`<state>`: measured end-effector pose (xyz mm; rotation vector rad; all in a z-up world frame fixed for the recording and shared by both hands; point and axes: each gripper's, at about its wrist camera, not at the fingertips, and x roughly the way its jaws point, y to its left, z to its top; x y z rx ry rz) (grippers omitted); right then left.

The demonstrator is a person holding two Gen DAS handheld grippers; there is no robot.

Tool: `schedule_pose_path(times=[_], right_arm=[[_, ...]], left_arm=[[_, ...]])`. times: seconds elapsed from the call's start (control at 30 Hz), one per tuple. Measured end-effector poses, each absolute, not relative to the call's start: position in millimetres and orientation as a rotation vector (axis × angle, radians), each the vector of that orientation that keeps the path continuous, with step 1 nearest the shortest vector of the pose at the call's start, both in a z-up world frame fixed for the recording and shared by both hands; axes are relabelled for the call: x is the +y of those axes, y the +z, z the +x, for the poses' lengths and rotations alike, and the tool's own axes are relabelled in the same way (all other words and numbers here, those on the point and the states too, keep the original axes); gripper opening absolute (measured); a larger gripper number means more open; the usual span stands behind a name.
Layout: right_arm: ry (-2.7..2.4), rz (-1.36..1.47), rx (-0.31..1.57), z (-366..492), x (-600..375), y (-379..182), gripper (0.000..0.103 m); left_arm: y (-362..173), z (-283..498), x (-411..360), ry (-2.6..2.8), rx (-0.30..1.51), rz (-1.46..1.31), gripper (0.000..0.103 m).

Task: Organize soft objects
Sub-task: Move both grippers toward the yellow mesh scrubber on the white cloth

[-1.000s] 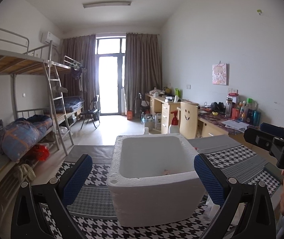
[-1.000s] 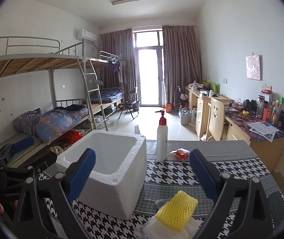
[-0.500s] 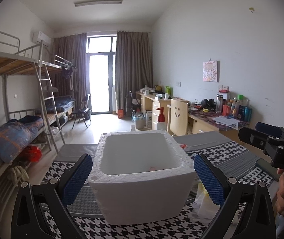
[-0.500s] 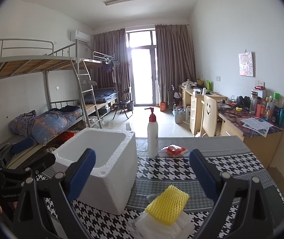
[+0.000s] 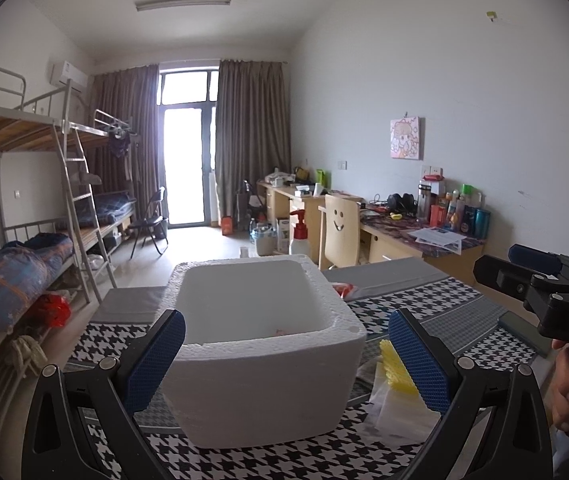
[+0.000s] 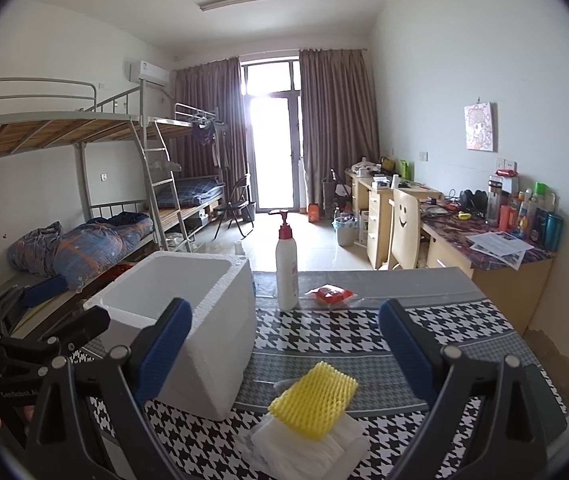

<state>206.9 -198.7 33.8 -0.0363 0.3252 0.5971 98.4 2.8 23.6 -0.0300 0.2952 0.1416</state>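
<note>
Dormitory bunks line one wall and cluttered desks the other, with a curtained glass door at the far end; up close stands a table (image 5: 436,312) under a black-and-white houndstooth cloth.

From the left wrist view, the left tongs (image 5: 284,360) hang spread wide with nothing between the blue pads, framing a white foam box (image 5: 260,380) that sits open-topped on the cloth. Just right of the box, partly hidden behind the right pad, lies a yellow foam net (image 5: 390,368) on a white foam pad (image 5: 396,408). A red packet (image 5: 342,289) peeks out behind the box's far right corner. At the right edge the right tongs (image 5: 524,276) reach in, held by a hand (image 5: 568,392).

From the right wrist view, the right tongs (image 6: 284,356) are likewise wide apart and hold nothing. Between the pads, near the camera, the yellow foam net (image 6: 312,400) rests on top of the white foam pad (image 6: 308,448). The foam box (image 6: 200,340) stands to the left. Farther back, a white pump bottle (image 6: 286,264) with a red top stands upright, the red packet (image 6: 330,294) just beside it.
</note>
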Motion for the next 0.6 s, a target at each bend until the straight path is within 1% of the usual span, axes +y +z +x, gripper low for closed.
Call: schedule_pose_path(times=[0.6], right_arm=[[0.552,-0.034,0.356,206.2,-213.9,20.5,0.097]], left_arm=[[13.5,101.0,-16.3,0.069,0.312,-0.037,0.102]])
